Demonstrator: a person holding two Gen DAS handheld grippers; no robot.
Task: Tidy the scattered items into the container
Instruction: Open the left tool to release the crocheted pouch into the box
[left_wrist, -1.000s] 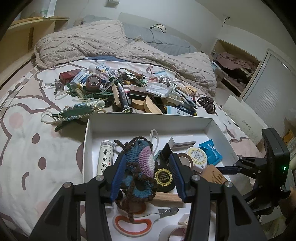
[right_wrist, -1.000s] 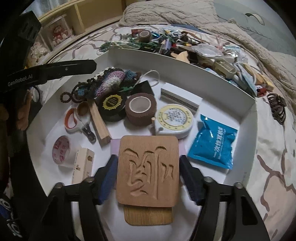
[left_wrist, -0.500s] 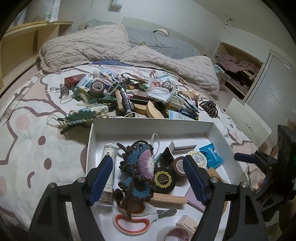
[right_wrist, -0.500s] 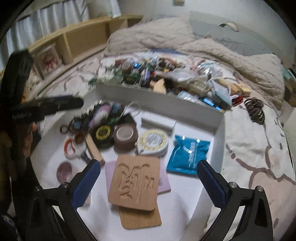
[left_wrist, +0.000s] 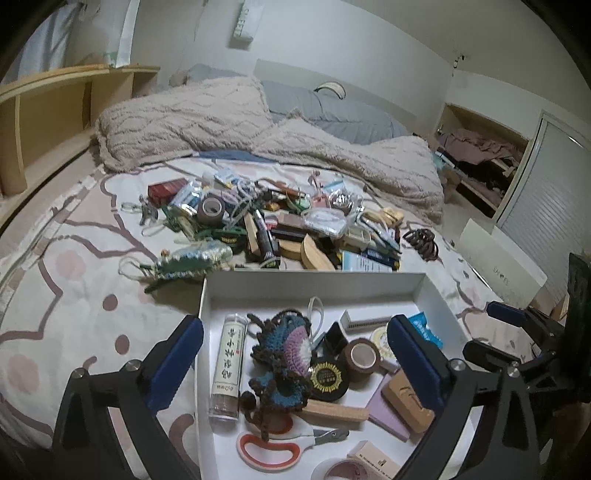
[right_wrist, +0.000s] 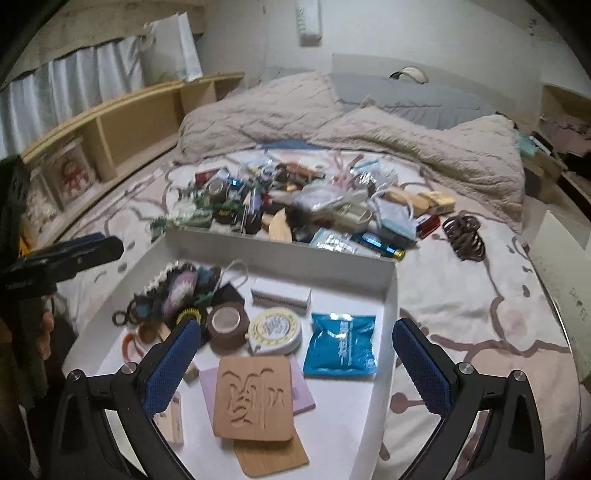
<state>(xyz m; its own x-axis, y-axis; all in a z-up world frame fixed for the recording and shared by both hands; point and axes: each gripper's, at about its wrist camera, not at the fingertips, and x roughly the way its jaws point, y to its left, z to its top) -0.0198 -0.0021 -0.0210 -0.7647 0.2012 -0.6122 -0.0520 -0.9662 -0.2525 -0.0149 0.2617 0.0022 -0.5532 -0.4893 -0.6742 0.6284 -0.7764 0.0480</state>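
Note:
A white box (left_wrist: 314, 284) lies on the bed and holds a crocheted pouch (left_wrist: 288, 347), tape rolls, scissors, a blue packet and a carved wooden board (right_wrist: 253, 397). Behind the box (right_wrist: 280, 254) lies a pile of scattered items (left_wrist: 277, 221). My left gripper (left_wrist: 295, 325) hovers above the pouch with its jaws opening, and the pads touch nothing. My right gripper (right_wrist: 295, 328) hangs open over the carved board and grips nothing. In the right wrist view the pile (right_wrist: 314, 210) spreads across the sheet, and the pouch (right_wrist: 177, 291) rests in the box's far left part.
A beige blanket (left_wrist: 229, 122) is bunched at the head of the bed. A wooden shelf (right_wrist: 129, 122) runs along the left side. Brown hair ties (right_wrist: 463, 232) lie to the right of the pile. A white lid (left_wrist: 498, 262) leans at the right edge.
The left jaws spread away from the crocheted pouch, which stays in the box. The right jaws widened off the carved board. Both grippers rose and drew back.

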